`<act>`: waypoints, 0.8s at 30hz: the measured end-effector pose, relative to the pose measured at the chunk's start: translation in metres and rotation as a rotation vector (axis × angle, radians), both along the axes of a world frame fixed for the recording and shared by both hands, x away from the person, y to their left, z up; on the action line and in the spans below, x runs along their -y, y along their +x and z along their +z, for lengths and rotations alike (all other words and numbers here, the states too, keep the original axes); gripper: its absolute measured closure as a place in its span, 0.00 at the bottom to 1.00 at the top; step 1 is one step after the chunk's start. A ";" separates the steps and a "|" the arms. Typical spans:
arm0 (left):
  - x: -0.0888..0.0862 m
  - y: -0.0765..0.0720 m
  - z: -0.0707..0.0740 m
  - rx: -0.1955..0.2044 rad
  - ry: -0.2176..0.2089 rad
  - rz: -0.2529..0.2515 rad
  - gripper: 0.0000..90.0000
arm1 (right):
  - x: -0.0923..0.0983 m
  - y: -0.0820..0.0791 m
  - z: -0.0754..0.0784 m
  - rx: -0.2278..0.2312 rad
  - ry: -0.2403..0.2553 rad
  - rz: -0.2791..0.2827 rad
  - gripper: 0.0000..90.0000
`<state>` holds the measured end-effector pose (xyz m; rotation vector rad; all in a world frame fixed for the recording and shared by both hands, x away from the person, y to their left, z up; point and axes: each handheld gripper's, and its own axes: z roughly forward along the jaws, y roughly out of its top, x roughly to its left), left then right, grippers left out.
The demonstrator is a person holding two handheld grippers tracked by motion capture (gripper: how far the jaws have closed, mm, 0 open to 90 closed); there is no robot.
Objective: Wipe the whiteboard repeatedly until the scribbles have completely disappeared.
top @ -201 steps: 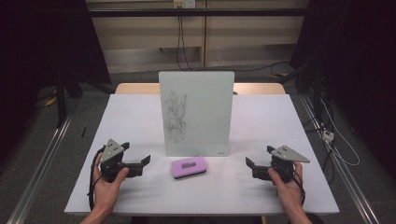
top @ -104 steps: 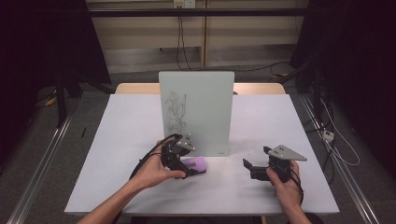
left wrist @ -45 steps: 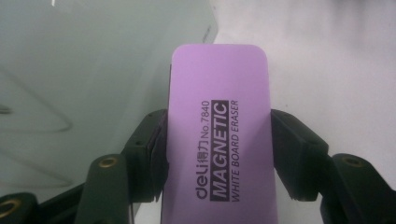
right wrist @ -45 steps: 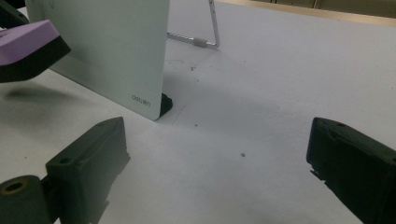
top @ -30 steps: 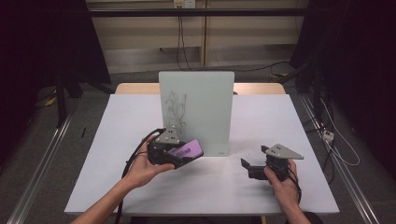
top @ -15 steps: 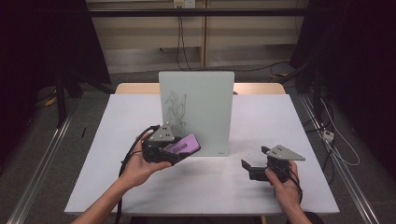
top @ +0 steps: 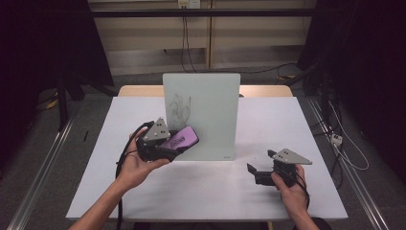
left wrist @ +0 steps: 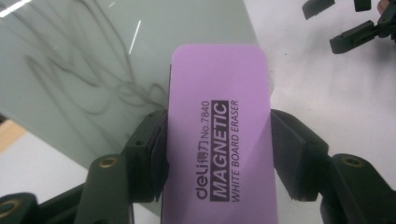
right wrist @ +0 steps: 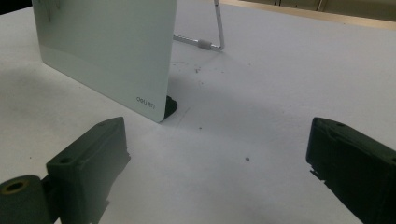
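A small glass whiteboard (top: 203,115) stands upright at the table's middle, with dark scribbles (top: 179,108) on its left part. My left gripper (top: 174,143) is shut on a purple magnetic eraser (top: 181,138), lifted off the table just in front of the board's lower left. In the left gripper view the eraser (left wrist: 219,135) sits lengthwise between the pads, its far end close to the scribbled board (left wrist: 93,60). My right gripper (top: 253,170) rests low at the right front, open, with nothing between its jaws. The right gripper view shows the board's lower corner (right wrist: 116,51).
The white table (top: 268,120) has bare surface around the board. A wire stand (right wrist: 212,35) props the board from behind. Cables and a power strip (top: 335,140) lie on the floor to the right. Metal rails run along both sides of the table.
My left gripper picked the eraser up off the table and has raised it toward the board's scribbled left part. The right gripper has stayed in place.
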<state>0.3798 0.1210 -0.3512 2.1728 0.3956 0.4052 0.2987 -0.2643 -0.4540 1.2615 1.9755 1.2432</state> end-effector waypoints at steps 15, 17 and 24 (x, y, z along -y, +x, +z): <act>-0.001 0.013 0.040 0.132 -0.008 0.027 0.46 | 0.000 0.001 0.000 0.003 0.001 -0.004 0.05; 0.000 0.015 0.046 0.152 -0.008 0.033 0.46 | 0.000 0.001 0.000 0.002 0.004 -0.004 0.05; 0.000 0.025 0.060 0.178 -0.003 0.040 0.46 | 0.000 0.001 0.000 0.000 0.003 0.001 0.05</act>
